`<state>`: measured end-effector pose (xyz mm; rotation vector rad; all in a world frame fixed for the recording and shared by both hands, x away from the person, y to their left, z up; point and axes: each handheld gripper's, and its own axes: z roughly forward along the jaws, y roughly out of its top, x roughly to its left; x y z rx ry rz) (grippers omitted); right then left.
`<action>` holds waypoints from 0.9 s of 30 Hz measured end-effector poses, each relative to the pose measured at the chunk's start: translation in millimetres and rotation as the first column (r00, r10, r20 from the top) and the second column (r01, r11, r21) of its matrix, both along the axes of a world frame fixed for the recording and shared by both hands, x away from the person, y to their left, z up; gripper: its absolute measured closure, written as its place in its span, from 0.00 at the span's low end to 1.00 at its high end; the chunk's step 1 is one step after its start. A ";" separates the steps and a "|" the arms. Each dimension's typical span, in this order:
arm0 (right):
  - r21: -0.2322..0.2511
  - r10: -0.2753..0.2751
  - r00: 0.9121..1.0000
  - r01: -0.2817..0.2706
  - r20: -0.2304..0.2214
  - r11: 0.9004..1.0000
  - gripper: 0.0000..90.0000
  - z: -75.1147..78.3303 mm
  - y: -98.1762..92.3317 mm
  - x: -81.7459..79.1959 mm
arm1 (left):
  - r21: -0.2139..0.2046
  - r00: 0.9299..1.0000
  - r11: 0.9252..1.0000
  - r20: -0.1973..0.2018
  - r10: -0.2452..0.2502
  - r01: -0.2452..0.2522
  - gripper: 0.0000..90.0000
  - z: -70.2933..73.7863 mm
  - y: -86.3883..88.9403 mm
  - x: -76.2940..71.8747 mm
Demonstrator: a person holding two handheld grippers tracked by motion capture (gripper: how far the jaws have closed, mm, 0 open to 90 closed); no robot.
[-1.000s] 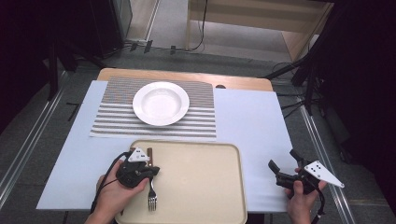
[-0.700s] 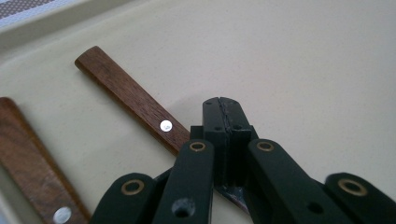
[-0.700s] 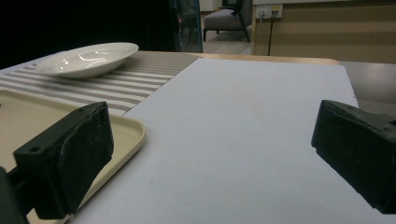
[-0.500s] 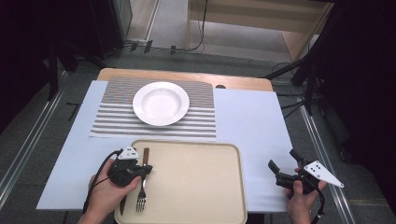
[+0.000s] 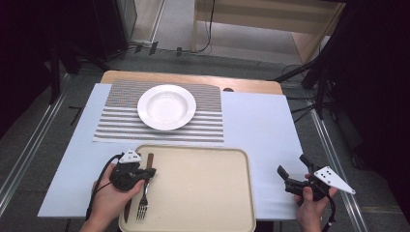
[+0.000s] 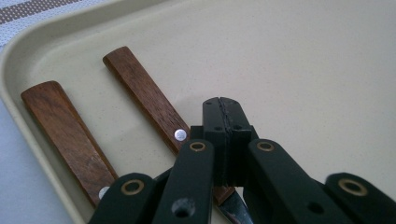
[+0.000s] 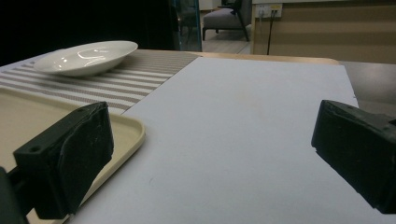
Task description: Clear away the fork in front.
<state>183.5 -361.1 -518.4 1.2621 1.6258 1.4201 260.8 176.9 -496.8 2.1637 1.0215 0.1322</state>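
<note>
Fork [image 5: 142,203] and knife [image 5: 127,211] lie side by side along the tray's [image 5: 203,188] left edge, long axes running near-to-far, tines toward the person, wooden handles away. Left gripper [image 5: 145,173] sits over the fork handle, jaws pressed together with nothing visibly clamped between them. Its own view brings out two wooden handles [image 6: 147,95] [image 6: 65,130] with rivets, which the high view blurs. Right gripper [image 5: 291,175] hovers released off the tray's right side over the tabletop [image 5: 261,125]. One plate [image 5: 167,107] rests on one striped mat [image 5: 116,125].
</note>
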 end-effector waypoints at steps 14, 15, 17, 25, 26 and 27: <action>-0.003 0.001 1.000 -0.001 0.004 1.000 0.00 0.1 -0.4 -0.3 | -0.086 0.999 0.996 0.033 0.009 -0.006 0.99 8.3 6.8 0.2; -0.002 0.002 1.000 -0.002 0.002 1.000 0.00 0.1 -0.1 -0.4 | -0.099 0.999 0.995 0.037 0.007 -0.004 0.99 10.0 7.6 0.0; -0.002 0.002 1.000 -0.002 0.002 1.000 0.00 0.1 0.1 -0.4 | -0.109 0.998 0.994 0.055 0.021 -0.015 0.92 13.3 8.1 -0.4; -0.004 0.004 1.000 -0.004 0.002 1.000 0.00 0.2 0.3 -0.4 | -0.168 0.997 0.986 0.078 0.000 0.013 0.66 26.5 5.9 0.7; -0.004 0.005 1.000 -0.005 0.002 1.000 0.00 0.2 0.3 -0.4 | -0.177 0.997 0.984 0.078 -0.006 0.020 0.59 27.4 5.6 1.1; -0.004 0.005 1.000 -0.005 0.001 1.000 0.00 0.2 0.3 -0.5 | -0.189 0.997 0.981 0.076 -0.019 0.034 0.54 28.9 5.5 1.6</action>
